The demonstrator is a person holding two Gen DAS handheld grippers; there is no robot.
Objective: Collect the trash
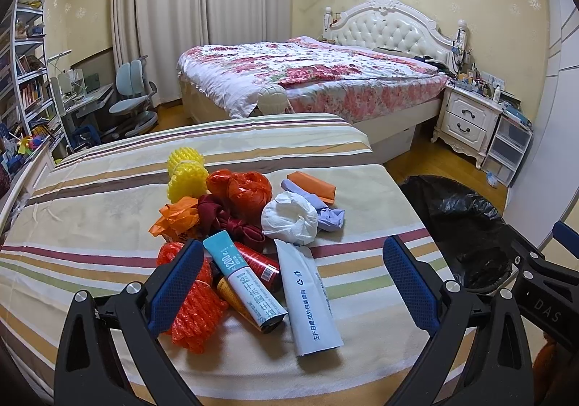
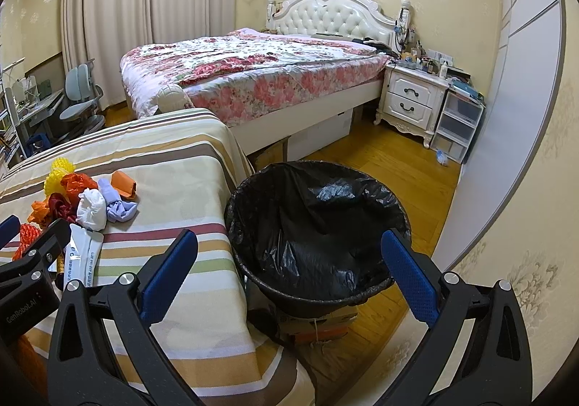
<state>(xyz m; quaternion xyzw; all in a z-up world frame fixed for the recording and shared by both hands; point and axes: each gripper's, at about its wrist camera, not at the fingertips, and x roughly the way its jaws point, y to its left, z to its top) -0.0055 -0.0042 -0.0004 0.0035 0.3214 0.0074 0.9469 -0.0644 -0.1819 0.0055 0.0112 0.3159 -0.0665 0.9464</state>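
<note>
A heap of trash lies on the striped cloth [image 1: 90, 196]: yellow foam net [image 1: 184, 170], red plastic bag [image 1: 240, 188], white crumpled tissue [image 1: 289, 217], lilac wrapper [image 1: 327, 214], orange packet [image 1: 313, 183], orange foam net [image 1: 197, 312], a teal-and-white tube [image 1: 240, 279] and a white sachet [image 1: 311, 301]. My left gripper [image 1: 293, 283] is open just above the tube and sachet. My right gripper [image 2: 289, 279] is open, empty, over the near rim of the black-lined trash bin [image 2: 318, 225]. The heap also shows in the right wrist view [image 2: 90, 203].
The bin [image 1: 459, 225] stands on the wooden floor right of the striped table. A floral bed [image 2: 253, 72], white nightstand [image 2: 412, 98] and plastic drawers [image 2: 456, 127] are behind. A desk chair [image 1: 134, 98] and bookshelf [image 1: 25, 80] are at left.
</note>
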